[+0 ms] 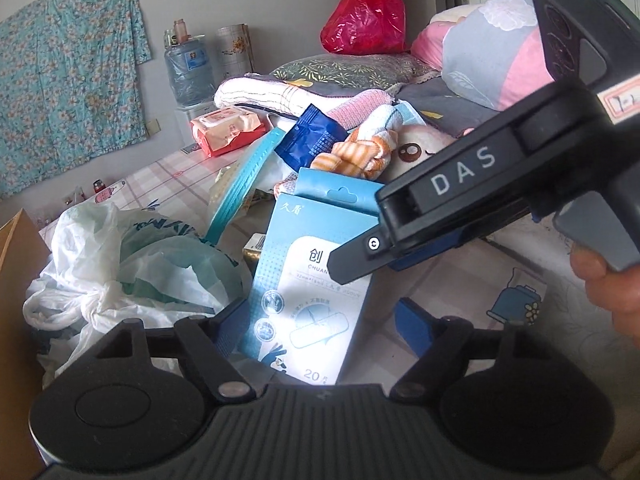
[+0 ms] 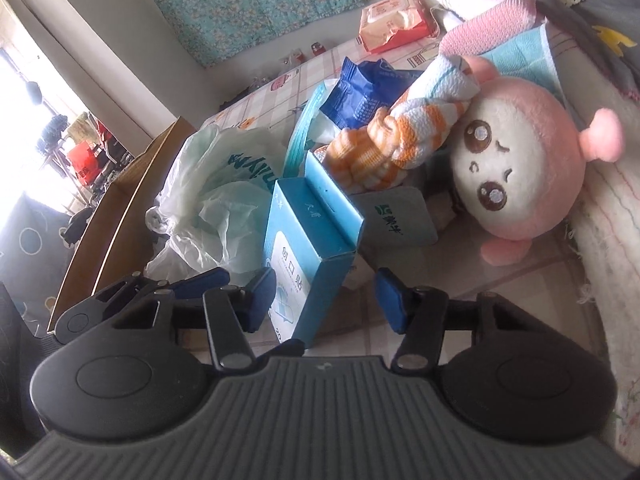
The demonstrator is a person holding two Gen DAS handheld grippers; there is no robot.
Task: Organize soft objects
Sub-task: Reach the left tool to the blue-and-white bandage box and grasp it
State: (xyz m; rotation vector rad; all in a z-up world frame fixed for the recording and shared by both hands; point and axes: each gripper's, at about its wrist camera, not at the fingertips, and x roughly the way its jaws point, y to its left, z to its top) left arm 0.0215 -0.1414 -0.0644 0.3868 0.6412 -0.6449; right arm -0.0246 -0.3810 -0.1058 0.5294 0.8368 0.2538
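Note:
A light blue bandage box [image 1: 312,300] stands upright on the checked tablecloth. My left gripper [image 1: 322,324] is open around its lower end; the left pad sits near the box and the right pad [image 1: 414,320] stands apart. My right gripper [image 2: 327,300] is open around the same box [image 2: 312,240], with its left pad [image 2: 260,300] against the box's side and a gap at the right pad. Behind the box lie an orange-striped knotted towel [image 2: 384,148] and a round pink plush toy [image 2: 520,168]. The right gripper's body [image 1: 480,184] crosses the left wrist view.
A knotted white plastic bag [image 1: 132,264] lies left of the box, beside a cardboard carton [image 2: 120,200]. Behind it are a dark blue packet [image 2: 360,92], an orange wipes pack [image 1: 226,130] and folded blankets [image 1: 280,96]. A red bag [image 1: 368,16] hangs at the back.

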